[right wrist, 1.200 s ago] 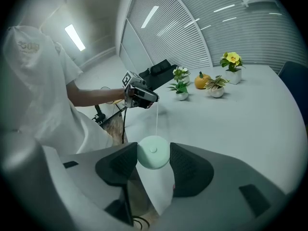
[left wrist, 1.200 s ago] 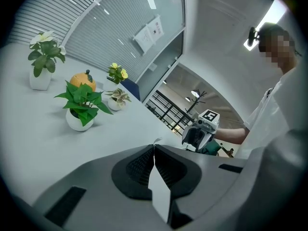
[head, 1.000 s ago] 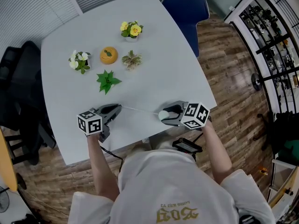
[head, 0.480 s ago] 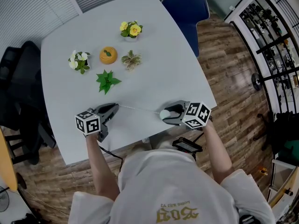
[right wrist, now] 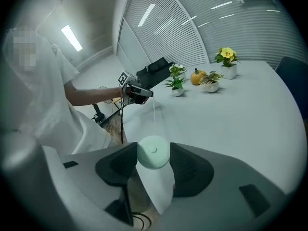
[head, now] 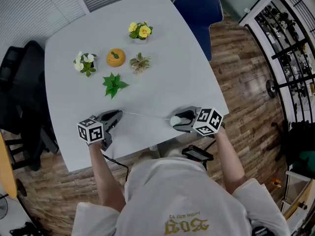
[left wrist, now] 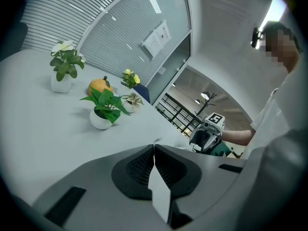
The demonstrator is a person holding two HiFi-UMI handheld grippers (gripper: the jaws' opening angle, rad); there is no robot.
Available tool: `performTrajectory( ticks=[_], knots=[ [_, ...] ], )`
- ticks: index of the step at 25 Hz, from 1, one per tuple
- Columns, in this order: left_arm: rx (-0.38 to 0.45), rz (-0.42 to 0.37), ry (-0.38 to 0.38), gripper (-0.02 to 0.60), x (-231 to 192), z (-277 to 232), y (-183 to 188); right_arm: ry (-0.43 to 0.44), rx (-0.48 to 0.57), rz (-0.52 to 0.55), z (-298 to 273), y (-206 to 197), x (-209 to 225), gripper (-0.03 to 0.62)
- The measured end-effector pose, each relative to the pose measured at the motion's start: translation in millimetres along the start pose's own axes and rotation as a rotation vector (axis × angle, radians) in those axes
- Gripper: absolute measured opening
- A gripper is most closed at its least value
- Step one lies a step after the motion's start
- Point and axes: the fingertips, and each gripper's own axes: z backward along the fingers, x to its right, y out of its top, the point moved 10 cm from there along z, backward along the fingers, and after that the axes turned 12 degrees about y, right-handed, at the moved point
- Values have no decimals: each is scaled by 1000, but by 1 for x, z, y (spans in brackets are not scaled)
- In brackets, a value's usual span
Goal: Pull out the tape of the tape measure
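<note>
A person stands at the near edge of a white counter (head: 172,58) and holds a tool in each hand.

The right tool (head: 174,121) is pinching the tape measure (right wrist: 153,152). It is a small, round, pale green one. One pad of the tool presses on each side of it, so the tool's two sides sit wide apart around it. It is just above the counter, close to the near edge.

A thin white tape (head: 145,115) comes out of it. The tape runs in a straight line just over the counter, across to the left tool (head: 118,115). The left tool is pressed together on the end of the tape. A tiny bit of the tape's end pokes out past the tips.

The two tools are well apart, with the tape stretched between them.

Farther back on the counter is a little group of things: a pot of yellow flowers (head: 139,31), a pot of white flowers (head: 84,64), an orange pumpkin (head: 115,57), a green leafy plant (head: 113,84) and a small plant with pale leaves (head: 140,63).

A blue chair (head: 199,9) stands at the far side of the counter.
</note>
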Motion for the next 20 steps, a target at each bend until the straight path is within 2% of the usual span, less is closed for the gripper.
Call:
performTrajectory(
  ticks=[20],
  knots=[
    [35,50,93,9,-20,24,-10,1,-18,-16,-4,-6,2,225]
  ],
)
